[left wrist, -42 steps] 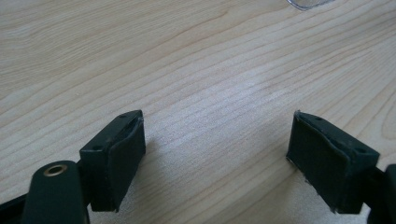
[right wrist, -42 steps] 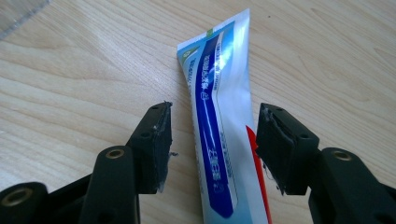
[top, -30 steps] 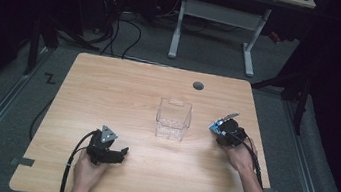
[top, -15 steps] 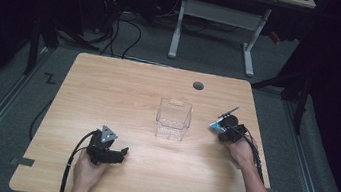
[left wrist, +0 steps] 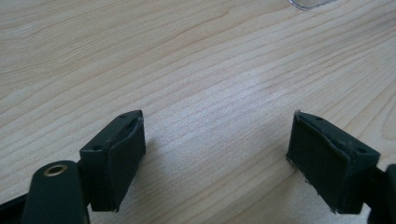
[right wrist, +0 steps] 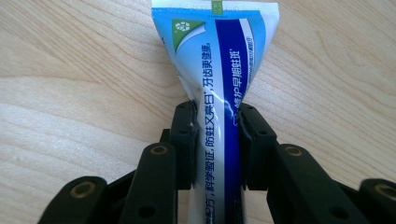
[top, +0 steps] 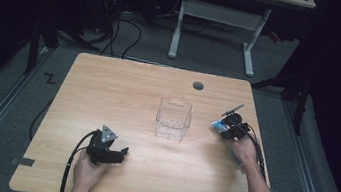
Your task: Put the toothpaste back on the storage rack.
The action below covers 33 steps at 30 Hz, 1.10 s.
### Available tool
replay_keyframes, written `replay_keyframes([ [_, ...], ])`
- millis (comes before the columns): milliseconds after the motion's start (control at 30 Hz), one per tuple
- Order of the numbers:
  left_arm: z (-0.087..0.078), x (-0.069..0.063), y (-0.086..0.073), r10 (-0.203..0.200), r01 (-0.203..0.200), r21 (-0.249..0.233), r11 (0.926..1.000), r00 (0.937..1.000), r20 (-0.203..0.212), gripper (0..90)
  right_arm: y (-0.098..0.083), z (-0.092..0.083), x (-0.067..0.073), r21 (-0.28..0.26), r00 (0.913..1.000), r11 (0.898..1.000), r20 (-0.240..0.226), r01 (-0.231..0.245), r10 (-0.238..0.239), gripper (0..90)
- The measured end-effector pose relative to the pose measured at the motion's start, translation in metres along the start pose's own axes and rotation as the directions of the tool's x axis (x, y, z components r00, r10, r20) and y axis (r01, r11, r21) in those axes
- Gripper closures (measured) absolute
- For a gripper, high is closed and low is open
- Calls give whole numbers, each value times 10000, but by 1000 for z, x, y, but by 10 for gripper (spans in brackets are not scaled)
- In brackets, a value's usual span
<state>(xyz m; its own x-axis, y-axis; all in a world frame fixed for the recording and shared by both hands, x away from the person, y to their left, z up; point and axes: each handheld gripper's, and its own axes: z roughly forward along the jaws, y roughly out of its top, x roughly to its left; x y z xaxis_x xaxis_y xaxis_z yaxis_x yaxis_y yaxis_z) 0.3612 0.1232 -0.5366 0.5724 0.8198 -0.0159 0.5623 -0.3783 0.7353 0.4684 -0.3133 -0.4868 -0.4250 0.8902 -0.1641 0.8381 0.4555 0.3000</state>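
We see the right tool (right wrist: 215, 128) clenched on a tube (right wrist: 219, 70), blue and white with printed text, pinched near its middle, flat crimped end pointing away over the wood surface (top: 124, 89). From above, that tool (top: 227, 125) sits at the right, just right of a clear box (top: 173, 119). The left tool (top: 111, 154), near left, is released, jaws wide apart above bare wood.

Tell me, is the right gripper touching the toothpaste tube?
Touching. In the right gripper view, both black jaws of the right gripper press against the sides of the toothpaste tube, pinching it narrow between them.
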Motion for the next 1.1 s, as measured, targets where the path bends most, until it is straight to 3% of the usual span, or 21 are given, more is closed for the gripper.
replay_keyframes([
  [33,0,0,0,-5,5,1,10000,10000,-3,193,-1,-1,-2,-52,9996,10000,-261,-75,73,715],
  [167,0,0,0,2,-2,1,10000,10000,-4,193,-2,-3,-2,-12,9986,9999,-523,-102,101,719],
  [533,0,0,0,-15,15,-2,10000,10000,3,193,-7,-15,-5,-637,9897,9970,-1390,-433,341,721],
  [867,0,0,0,-12,12,-2,10000,10000,4,194,-14,-34,-11,-1369,9771,9866,-2042,-891,599,724],
  [1033,0,0,0,-11,11,-1,10000,10000,4,194,-18,-43,-12,-1789,9724,9795,-2281,-920,497,727],
  [1100,0,0,0,-15,15,-2,10000,10000,4,194,-20,-47,-11,-2007,9746,9759,-2202,-853,399,729],
])
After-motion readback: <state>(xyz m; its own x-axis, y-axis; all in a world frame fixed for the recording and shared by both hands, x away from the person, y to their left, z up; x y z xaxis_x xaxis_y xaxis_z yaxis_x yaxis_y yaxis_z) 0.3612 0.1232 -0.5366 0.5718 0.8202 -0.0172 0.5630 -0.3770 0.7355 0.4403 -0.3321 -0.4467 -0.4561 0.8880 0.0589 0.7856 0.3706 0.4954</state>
